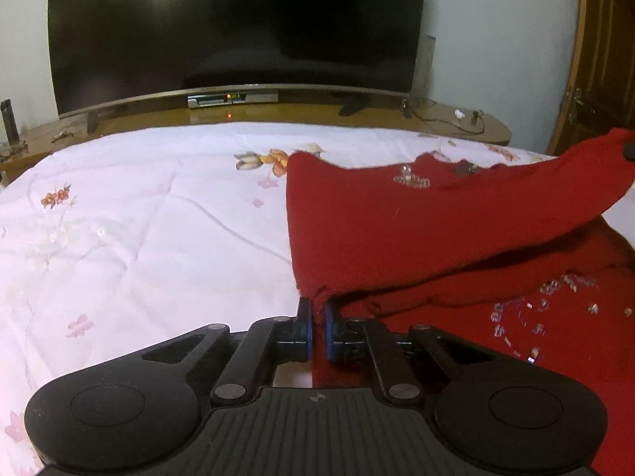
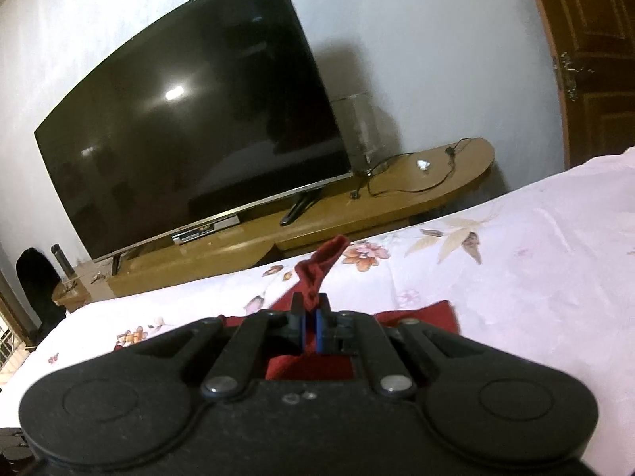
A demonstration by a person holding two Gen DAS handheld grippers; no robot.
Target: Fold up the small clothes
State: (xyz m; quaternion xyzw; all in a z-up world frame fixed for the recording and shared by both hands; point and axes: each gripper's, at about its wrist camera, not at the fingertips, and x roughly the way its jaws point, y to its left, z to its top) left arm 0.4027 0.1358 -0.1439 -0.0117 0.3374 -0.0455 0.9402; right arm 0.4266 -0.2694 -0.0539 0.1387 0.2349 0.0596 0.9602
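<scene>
A red knit garment (image 1: 397,230) with sequin decoration lies on the white floral bedspread (image 1: 139,218), right of centre in the left wrist view. My left gripper (image 1: 317,309) is shut on its near left corner, and a layer of the fabric is lifted and stretched toward the upper right. My right gripper (image 2: 311,313) is shut on another red corner (image 2: 317,273), which sticks up between the fingers. The rest of the garment (image 2: 428,313) lies low behind that gripper, mostly hidden.
A large dark TV (image 1: 238,27) stands on a low wooden cabinet (image 1: 456,123) beyond the bed's far edge, with a cable (image 2: 408,182) and small items on it. A wooden door (image 2: 595,63) is at the right. The bedspread stretches out to the left.
</scene>
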